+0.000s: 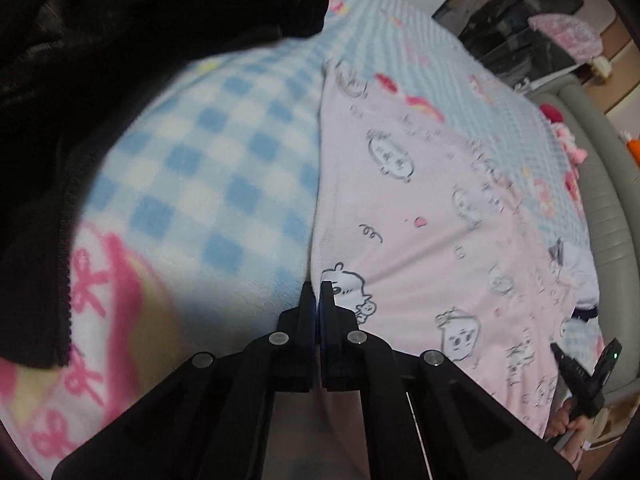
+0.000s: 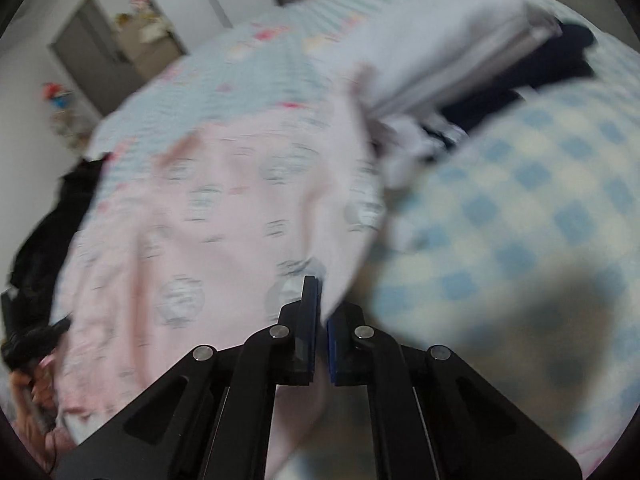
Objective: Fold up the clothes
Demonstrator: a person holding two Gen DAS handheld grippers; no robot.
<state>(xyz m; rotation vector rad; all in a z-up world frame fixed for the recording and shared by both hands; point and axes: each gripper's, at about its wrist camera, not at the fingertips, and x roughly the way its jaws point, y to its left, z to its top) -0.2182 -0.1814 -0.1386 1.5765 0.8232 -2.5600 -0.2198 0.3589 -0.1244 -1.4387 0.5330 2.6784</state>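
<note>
**Both grippers pinch the pink garment at its edge**

A pink garment [image 1: 432, 216] printed with little cartoon faces lies spread on a bed covered by a blue-and-white checked blanket [image 1: 200, 168]. Seen from the left wrist, the left gripper [image 1: 316, 292] has its jaws together on the garment's long straight edge, where the pink cloth meets the blanket; the cloth runs down between the fingers. A dark piece of clothing [image 1: 120, 40] hangs over the upper left of that view, and at the bed's lower right edge a hand [image 1: 568, 424] holds the other tool.

From the right wrist, blurred, the right gripper [image 2: 322, 300] is closed on a corner of the same pink garment [image 2: 224, 216], whose cloth passes between the fingers and rises in a fold toward the far side of the bed. Beyond that fold a folded white stack [image 2: 440, 52] sits on the blanket [image 2: 540, 200] with something dark [image 2: 568, 56] beside it.
</note>
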